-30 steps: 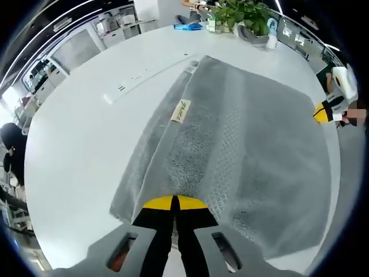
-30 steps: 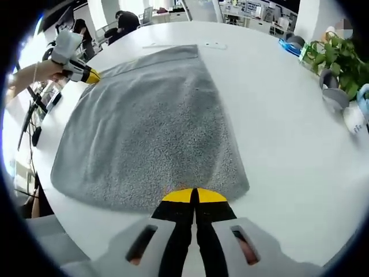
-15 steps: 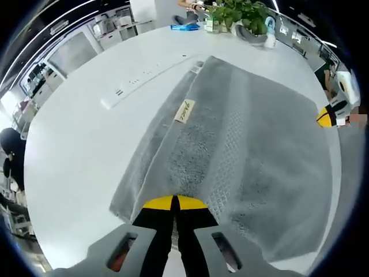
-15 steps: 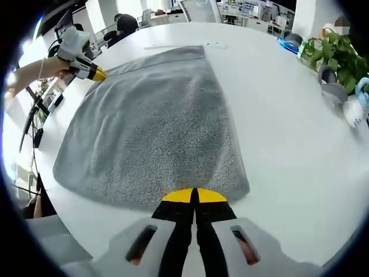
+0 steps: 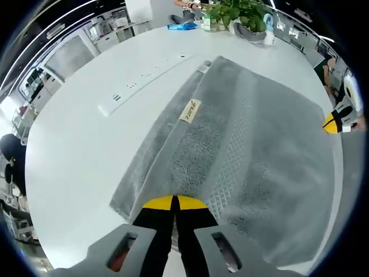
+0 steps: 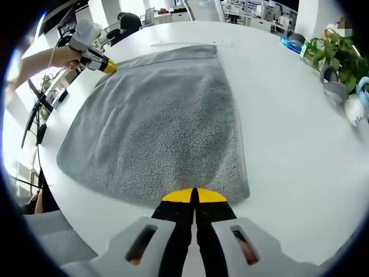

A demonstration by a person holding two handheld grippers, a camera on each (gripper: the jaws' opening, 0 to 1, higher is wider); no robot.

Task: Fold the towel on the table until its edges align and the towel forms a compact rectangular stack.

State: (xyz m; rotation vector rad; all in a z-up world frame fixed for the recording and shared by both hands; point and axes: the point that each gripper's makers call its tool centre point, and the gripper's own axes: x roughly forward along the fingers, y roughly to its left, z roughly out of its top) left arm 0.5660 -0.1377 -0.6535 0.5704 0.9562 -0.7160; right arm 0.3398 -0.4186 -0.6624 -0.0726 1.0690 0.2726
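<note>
- Towel (image 5: 242, 144) — grey terry with a looped pile — lies spread on the white round table (image 5: 75, 150), reaching from the 6 o'clock edge of the left gripper view up toward 12 o'clock.
- A woven band of small diamond texture runs lengthwise through it, and a small cream label (image 5: 190, 110) sits near the doubled long edge at about 11 o'clock.
- Left gripper (image 5: 174, 202) has its yellow-tipped black jaws pressed together on the towel's near hem.
- Right gripper (image 6: 194, 196) is likewise clamped on the towel (image 6: 161, 121), at the hem by a rounded corner at 6 o'clock in the right gripper view.
- In the right gripper view the left gripper (image 6: 109, 67) sits at the far corner, about 10 o'clock, held by a hand (image 6: 68, 56).
- A long white power strip (image 5: 141, 81) lies beside the towel — at 11 o'clock.
- Leafy potted plants (image 5: 233, 11) stand at the table's far edge.
</note>
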